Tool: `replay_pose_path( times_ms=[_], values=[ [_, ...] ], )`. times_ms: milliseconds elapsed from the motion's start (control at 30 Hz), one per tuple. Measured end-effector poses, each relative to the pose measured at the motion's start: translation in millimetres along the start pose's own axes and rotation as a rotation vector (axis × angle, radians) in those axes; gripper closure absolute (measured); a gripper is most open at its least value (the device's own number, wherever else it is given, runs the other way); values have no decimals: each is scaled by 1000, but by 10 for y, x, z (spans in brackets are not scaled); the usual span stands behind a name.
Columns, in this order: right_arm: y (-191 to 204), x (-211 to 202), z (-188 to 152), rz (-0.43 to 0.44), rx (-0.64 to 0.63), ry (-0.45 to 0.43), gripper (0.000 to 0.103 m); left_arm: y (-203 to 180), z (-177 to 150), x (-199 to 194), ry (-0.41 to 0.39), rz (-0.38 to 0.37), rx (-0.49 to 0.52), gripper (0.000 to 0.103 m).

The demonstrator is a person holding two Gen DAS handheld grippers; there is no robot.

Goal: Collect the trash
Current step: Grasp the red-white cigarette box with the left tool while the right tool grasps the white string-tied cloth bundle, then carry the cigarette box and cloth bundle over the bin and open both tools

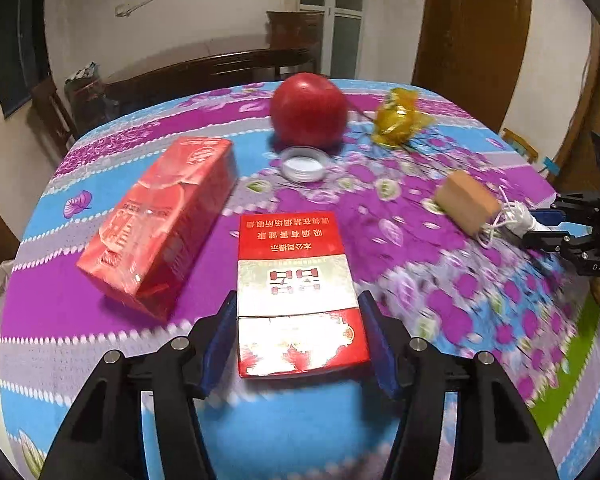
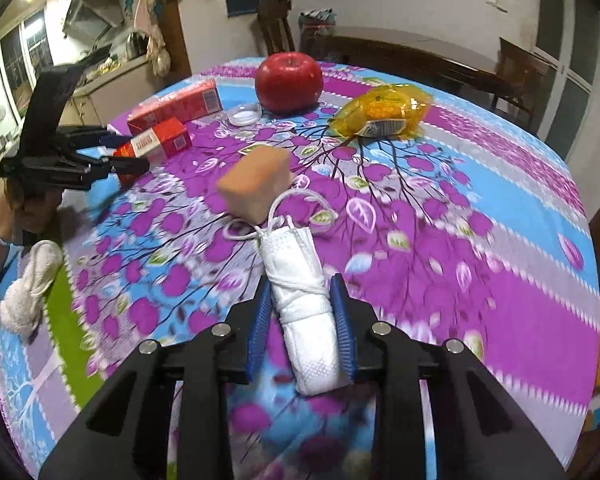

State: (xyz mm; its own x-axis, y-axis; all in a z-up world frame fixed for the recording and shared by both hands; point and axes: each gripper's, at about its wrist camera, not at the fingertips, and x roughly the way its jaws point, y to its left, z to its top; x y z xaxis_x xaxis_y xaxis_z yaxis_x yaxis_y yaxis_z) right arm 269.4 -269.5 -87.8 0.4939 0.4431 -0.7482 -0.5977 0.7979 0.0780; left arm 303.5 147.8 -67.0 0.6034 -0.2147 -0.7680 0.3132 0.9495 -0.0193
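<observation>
While your right gripper (image 2: 302,312) squeezes the rolled white face mask (image 2: 306,304) between its blue ribbed pads, your left gripper (image 1: 298,332) stands half-wide astride the red and white cigarette pack (image 1: 298,292). Whether its pads touch the pack's sides, you cannot tell.

Both pieces of trash sit toward the table's near edge. The floral tablecloth (image 1: 480,312) lies bare to the right of the pack, and the cloth toward the right edge, past the mask, is free too. On the pack's left lies the long red carton (image 1: 160,220), just beside it. A tan sponge block (image 2: 256,180) sits right behind the mask, with the mask's elastic loops (image 2: 296,200) trailing against it.

Toward the far edge stand a glossy red apple (image 1: 308,110), a small clear lid (image 1: 303,164) in front of it and a crinkled yellow plastic wrapper (image 2: 384,114).

Motion blurs the cloth's pattern near your grippers. A fuzzy white thing (image 2: 28,284) lies by the left edge; what it is cannot be made out. Your hand (image 2: 24,208) on the left gripper is half hidden behind its black frame.
</observation>
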Motion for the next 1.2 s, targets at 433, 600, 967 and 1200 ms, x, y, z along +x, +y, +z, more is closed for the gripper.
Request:
replay_pose_path(
  times_ms=[433,600,967,1200],
  values=[
    [322,-1072,-544,-28,146,-141,75,-704,-90,-1064,-127,50,18,43],
    [344,-1611,-711,-74,196,-224,75,-1168,57,-1386,-202,58,68,43],
    [94,-2483,-1191,-254,323,-311,75,-2567,198,-1394,-209,-55,214,43],
    [-150,-2901,-1535,-406,406,-319,75,-3633,249,-1283,-234,-98,354,43]
  ],
)
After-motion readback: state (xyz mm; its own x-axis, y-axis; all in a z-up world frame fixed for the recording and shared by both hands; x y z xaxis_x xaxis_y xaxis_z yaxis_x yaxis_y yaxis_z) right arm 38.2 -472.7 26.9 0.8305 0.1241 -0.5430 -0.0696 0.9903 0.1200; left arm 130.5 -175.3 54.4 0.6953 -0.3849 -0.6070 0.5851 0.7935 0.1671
